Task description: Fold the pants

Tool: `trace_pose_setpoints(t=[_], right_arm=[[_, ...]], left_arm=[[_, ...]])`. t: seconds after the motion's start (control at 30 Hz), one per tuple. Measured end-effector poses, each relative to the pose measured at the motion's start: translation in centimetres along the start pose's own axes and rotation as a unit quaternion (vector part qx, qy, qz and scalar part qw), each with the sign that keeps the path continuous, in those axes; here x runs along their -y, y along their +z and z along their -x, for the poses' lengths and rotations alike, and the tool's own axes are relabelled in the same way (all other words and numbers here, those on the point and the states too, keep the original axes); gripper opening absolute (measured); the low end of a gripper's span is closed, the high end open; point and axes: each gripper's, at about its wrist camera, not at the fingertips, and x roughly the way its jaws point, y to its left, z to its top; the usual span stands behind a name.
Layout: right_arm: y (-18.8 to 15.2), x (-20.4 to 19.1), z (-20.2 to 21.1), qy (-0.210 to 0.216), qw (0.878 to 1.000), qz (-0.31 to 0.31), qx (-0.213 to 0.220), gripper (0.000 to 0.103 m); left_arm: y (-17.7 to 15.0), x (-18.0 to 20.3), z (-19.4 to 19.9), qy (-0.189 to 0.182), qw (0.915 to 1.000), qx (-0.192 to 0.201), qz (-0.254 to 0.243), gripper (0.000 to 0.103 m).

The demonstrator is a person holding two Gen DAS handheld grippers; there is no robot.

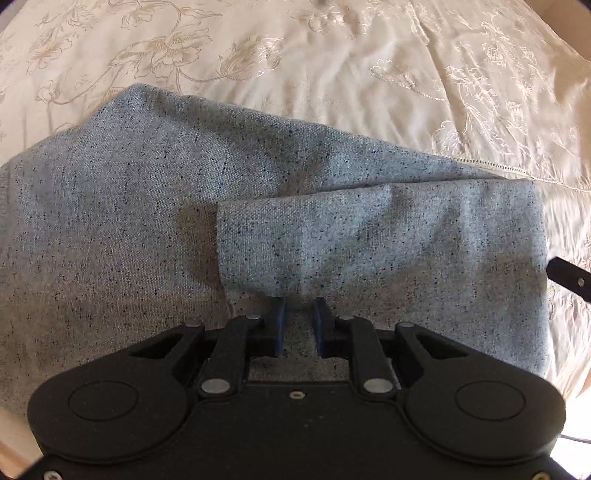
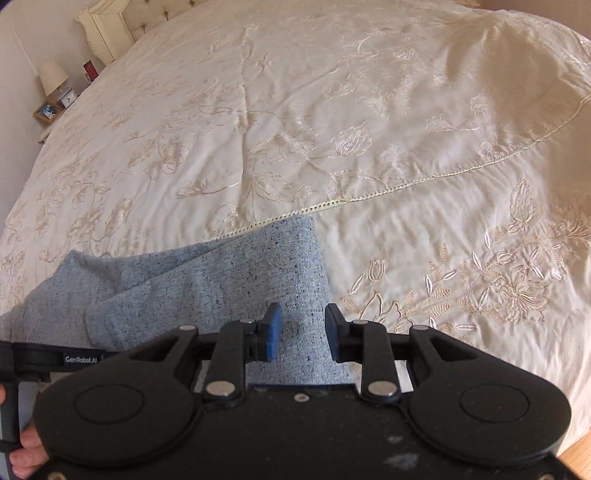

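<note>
The grey speckled pants [image 1: 147, 221] lie on a cream embroidered bedspread [image 1: 332, 74], with one part folded back over the rest [image 1: 369, 240]. My left gripper [image 1: 299, 314] sits at the near edge of that folded layer; its blue pads stand a little apart with the cloth edge at their tips. My right gripper [image 2: 303, 325] hovers open over the right end of the pants [image 2: 258, 266], near their right edge, holding nothing. The left gripper's body shows at the left of the right wrist view [image 2: 44, 360].
The bedspread [image 2: 332, 129] stretches far ahead and to the right. A nightstand with a lamp [image 2: 53, 79] and frames stands at the far left beside the headboard [image 2: 110, 26]. Wooden floor [image 2: 580, 454] shows past the bed's near edge.
</note>
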Motion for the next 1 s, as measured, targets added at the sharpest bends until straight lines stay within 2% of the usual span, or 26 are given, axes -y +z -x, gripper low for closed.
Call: trace_pose_setpoints(t=[0.23,0.3,0.47,0.57,0.77,0.9,1.0], right_arm=[[2.8,1.6,-7.7,-0.017,0.998,-0.006,-0.058,0.029],[3.0,1.9,-8.5,-0.013,0.998,-0.004,-0.064,0.028],[2.4,2.2,-7.3,-0.002,0.998,0.029,-0.061,0.029],[1.4,2.9,-5.5,0.005,0.997,0.021,-0.076,0.029],[-2.9,4.3,-2.2,0.007,0.994,0.045,-0.101,0.030],[-4.9,4.6,-1.6,0.004,0.993,0.067,-0.096,0.033],[-4.9,4.5,-1.5,-0.001,0.993,0.069,-0.095,0.034]], left_arm=[[-1.3,2.1,0.8,0.040,0.9989,0.007,-0.022,0.027],[-2.1,2.8,1.2,0.052,0.9980,0.008,-0.035,0.028],[-4.5,4.0,2.0,0.075,0.9959,0.012,-0.050,0.036],[-5.8,4.2,2.8,0.081,0.9954,0.016,-0.048,0.037],[-7.0,5.2,3.6,0.092,0.9947,0.021,-0.041,0.039],[-7.1,5.2,3.5,0.090,0.9952,0.017,-0.034,0.039],[-6.6,4.1,3.9,0.076,0.9968,0.022,-0.011,0.041]])
